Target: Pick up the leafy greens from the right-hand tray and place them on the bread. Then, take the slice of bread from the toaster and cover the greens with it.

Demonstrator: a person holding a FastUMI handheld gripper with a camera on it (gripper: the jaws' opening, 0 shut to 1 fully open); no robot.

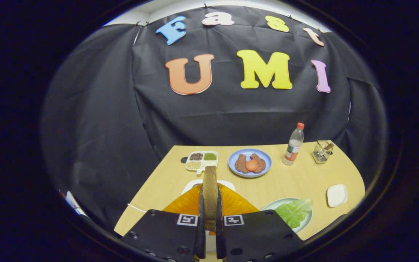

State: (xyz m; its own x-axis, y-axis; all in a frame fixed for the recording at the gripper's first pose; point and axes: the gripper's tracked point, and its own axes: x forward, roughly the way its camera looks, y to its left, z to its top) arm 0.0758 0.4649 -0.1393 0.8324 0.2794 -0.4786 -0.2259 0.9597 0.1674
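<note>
fingers [210, 218] pinch bread slice [210, 193] upright between them | leafy greens [295, 211] right, beside fingers, on plate [306, 222]

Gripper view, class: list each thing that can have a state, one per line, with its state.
gripper: jaws shut on the bread slice
bread slice: held upright on edge between the jaws
leafy greens: lying on the plate
plate: holding the greens
water bottle: upright, cap on
blue plate: carrying meat and a tomato slice
divided tray: compartments filled
</note>
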